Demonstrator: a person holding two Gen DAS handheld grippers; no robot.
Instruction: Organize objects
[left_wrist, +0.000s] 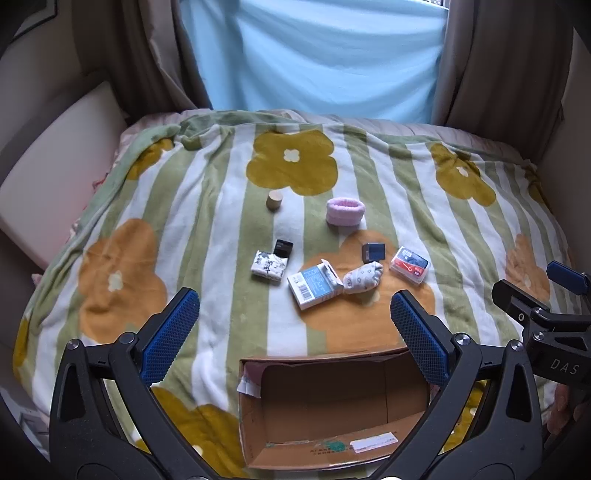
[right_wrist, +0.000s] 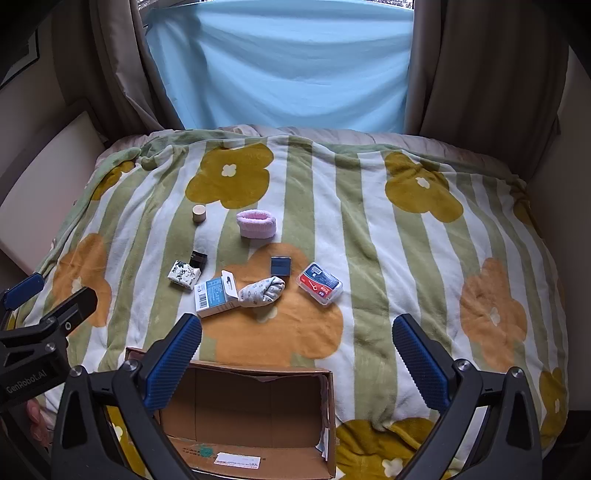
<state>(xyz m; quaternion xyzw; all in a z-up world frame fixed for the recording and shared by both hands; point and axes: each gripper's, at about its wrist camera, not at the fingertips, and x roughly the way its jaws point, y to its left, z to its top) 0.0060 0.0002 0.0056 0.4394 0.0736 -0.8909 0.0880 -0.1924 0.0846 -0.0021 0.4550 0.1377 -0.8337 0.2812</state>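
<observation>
Left wrist view: both claws gape above cardboard box (left_wrist: 332, 406), empty-handed.

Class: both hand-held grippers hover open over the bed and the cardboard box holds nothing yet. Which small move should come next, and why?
Probably move the left hand-held gripper forward and down toward the blue-and-white carton. It is the item lying nearest the cardboard box, the gripper is open and holds nothing, and all items lie on the blanket.

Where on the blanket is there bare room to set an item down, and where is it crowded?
Bare: the right side beyond the clear plastic case, and the strip between the cardboard box and the white carton. Crowded: the middle cluster, where the carton touches the rolled sock, below the pink wristband.
</observation>
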